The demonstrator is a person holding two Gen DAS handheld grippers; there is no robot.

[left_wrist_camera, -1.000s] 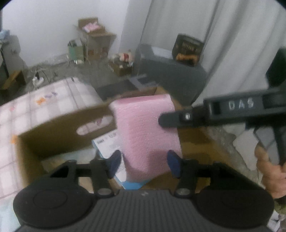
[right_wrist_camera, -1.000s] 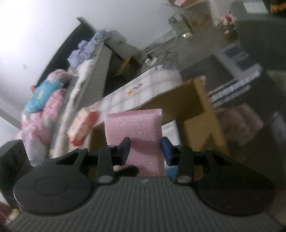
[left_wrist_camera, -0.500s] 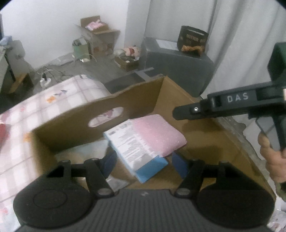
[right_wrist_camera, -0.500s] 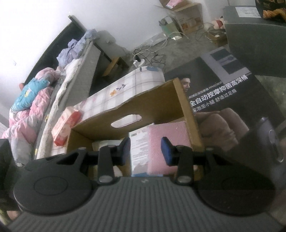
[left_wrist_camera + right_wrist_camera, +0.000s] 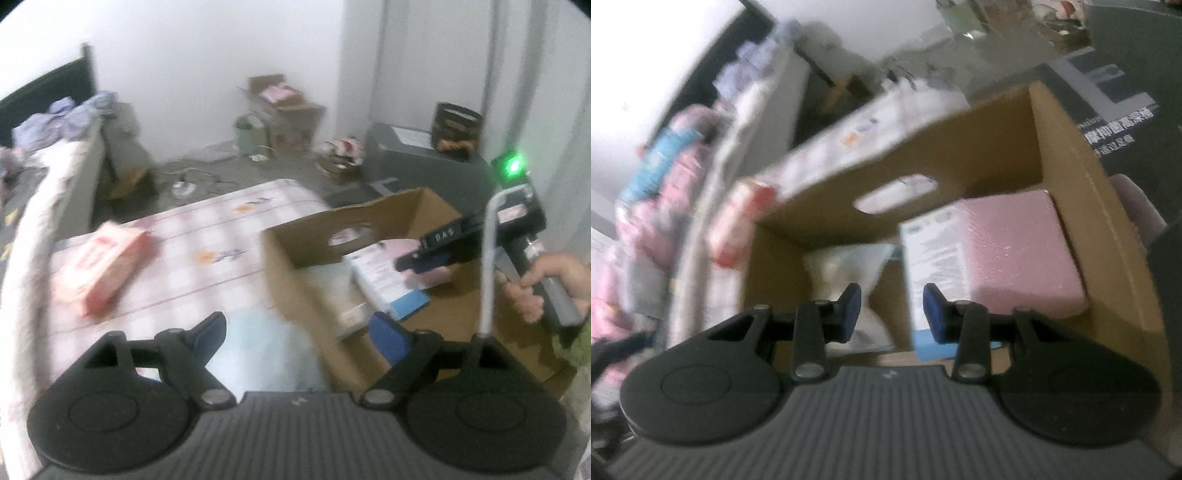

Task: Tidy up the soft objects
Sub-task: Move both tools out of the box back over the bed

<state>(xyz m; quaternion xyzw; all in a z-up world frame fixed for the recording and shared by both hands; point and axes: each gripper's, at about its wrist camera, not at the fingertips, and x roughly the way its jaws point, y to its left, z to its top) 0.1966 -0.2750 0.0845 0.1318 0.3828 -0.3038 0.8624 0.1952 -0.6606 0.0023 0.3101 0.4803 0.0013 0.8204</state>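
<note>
Pink foam pad (image 5: 1023,251) released a moment ago, now lying in far-right corner of brown cardboard box (image 5: 1082,206). Left gripper (image 5: 299,334) pulled back left, jaws opening, empty, above pale blue soft bundle (image 5: 258,354). Right gripper (image 5: 892,312) narrow, empty, over box. Red-and-white packet (image 5: 103,266) on checked mattress probably next.

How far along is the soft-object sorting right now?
Done: pink foam pad lies inside the brown cardboard box beside a blue-and-white packet. In hand: nothing; left gripper is opening, right gripper empty. Left: red-and-pink soft pack on the checked bedcover.
</note>
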